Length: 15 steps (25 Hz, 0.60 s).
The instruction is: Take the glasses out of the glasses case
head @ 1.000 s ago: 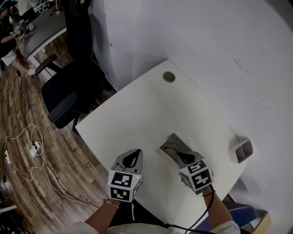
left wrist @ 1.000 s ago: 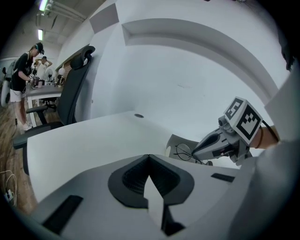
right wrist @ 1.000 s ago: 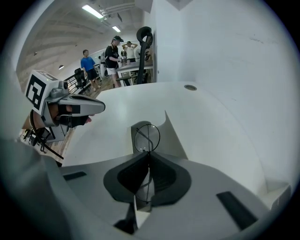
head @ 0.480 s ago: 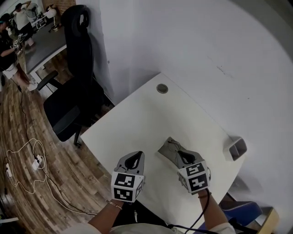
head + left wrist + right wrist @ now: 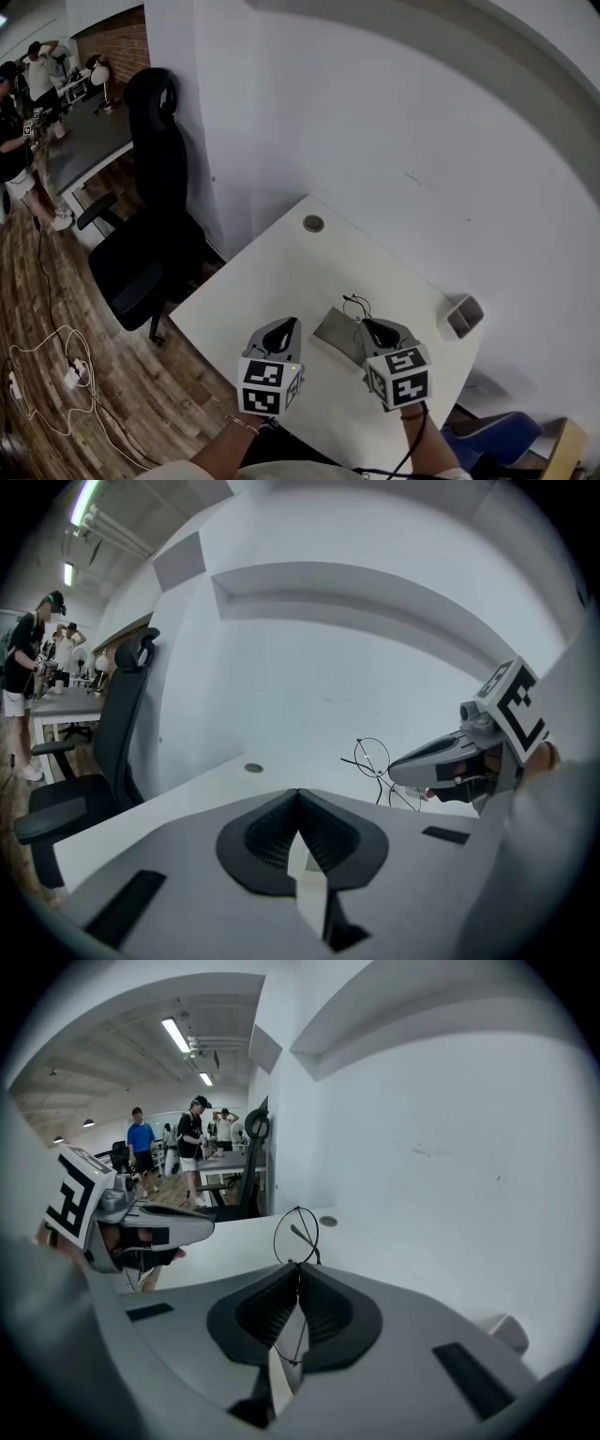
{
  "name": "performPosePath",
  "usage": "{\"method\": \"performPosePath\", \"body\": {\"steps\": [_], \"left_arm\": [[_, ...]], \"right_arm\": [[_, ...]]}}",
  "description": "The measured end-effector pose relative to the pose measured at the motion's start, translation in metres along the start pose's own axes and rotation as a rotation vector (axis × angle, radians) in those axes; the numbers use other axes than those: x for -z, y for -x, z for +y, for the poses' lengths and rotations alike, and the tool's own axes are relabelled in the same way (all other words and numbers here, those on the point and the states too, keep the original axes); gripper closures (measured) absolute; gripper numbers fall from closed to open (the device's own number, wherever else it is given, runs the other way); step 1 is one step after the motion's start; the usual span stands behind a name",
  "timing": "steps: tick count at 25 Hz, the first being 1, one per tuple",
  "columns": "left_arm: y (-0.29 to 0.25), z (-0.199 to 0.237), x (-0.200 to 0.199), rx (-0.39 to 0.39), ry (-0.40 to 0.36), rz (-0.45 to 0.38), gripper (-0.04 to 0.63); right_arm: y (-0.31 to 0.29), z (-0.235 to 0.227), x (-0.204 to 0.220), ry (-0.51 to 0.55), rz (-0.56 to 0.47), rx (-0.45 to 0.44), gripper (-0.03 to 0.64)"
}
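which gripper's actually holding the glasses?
The right gripper: its jaws are shut on the wire-framed glasses, with one round lens standing above the tips. The left gripper is shut on nothing.

text: none readable | brands, numbers, signs: none readable | only printed marks: black-and-white square marker patterns, blocks only, no letters or digits | on: left cube (image 5: pixel 265 385) of left tool (image 5: pixel 282 324), near left; right cube (image 5: pixel 401 375) of right tool (image 5: pixel 363 324), near right
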<state>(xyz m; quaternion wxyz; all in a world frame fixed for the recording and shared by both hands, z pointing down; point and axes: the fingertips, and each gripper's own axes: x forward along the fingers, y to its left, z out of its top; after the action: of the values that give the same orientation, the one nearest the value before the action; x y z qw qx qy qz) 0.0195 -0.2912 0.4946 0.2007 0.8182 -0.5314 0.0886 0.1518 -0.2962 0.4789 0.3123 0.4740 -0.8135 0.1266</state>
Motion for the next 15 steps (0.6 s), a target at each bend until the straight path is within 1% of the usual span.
{"method": "performPosePath", "body": {"steps": [4, 8, 15], "left_arm": [[-0.007, -0.011, -0.028, 0.033, -0.018, -0.049, 0.588], [-0.011, -0.029, -0.058, 0.073, -0.059, -0.097, 0.588], [-0.019, -0.063, -0.089, 0.141, -0.123, -0.146, 0.588]], "right_arm": [[0.025, -0.013, -0.024, -0.048, -0.092, 0.059, 0.580], [0.052, -0.032, -0.044, -0.115, -0.194, 0.147, 0.580], [0.098, -0.071, -0.055, -0.234, -0.331, 0.316, 0.580]]}}
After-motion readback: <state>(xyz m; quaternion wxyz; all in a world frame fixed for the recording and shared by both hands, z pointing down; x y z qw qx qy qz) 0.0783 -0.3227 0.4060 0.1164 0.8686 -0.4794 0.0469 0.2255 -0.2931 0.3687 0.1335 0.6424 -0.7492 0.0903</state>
